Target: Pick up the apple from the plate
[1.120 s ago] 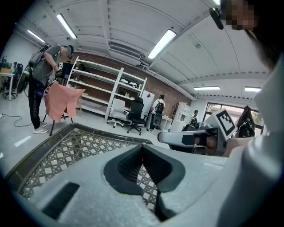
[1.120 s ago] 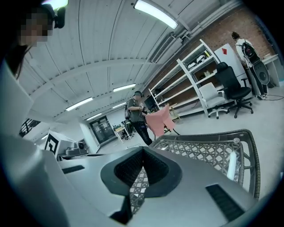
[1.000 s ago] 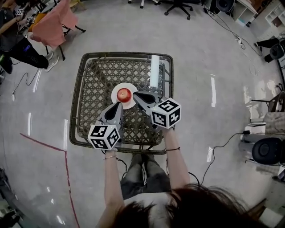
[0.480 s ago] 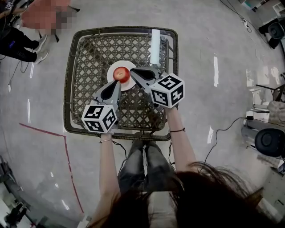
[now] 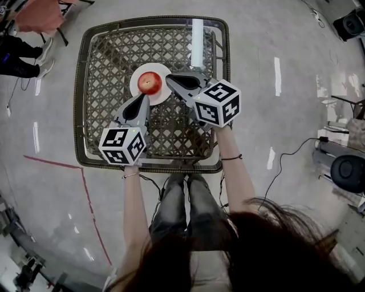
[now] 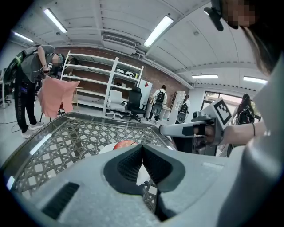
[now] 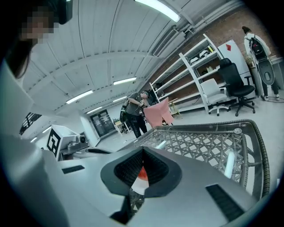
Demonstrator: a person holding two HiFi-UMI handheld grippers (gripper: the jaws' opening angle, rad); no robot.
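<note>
A red apple (image 5: 150, 82) sits on a small white plate (image 5: 137, 91) on the woven, glass-topped table (image 5: 80, 102). My left gripper (image 5: 144, 97) is shut and empty, with its tip at the plate's near edge just short of the apple. My right gripper (image 5: 169, 77) is also shut and empty, its tip at the plate's right rim beside the apple. In the left gripper view the apple (image 6: 125, 144) peeks over the closed jaws of the left gripper (image 6: 142, 147). In the right gripper view a sliver of the apple (image 7: 141, 174) shows below the closed tips of the right gripper (image 7: 142, 153).
A bright white strip (image 5: 197, 37) lies along the table's far right side. A person with a pink cloth (image 5: 40, 17) stands on the floor beyond the far left corner. Cables (image 5: 285, 165) and a red floor line (image 5: 85, 194) run round the table.
Both grippers have sunk toward the table top while staying shut and flanking the plate. The table and apple now sit higher in the head view. The apple has not moved on the plate.
</note>
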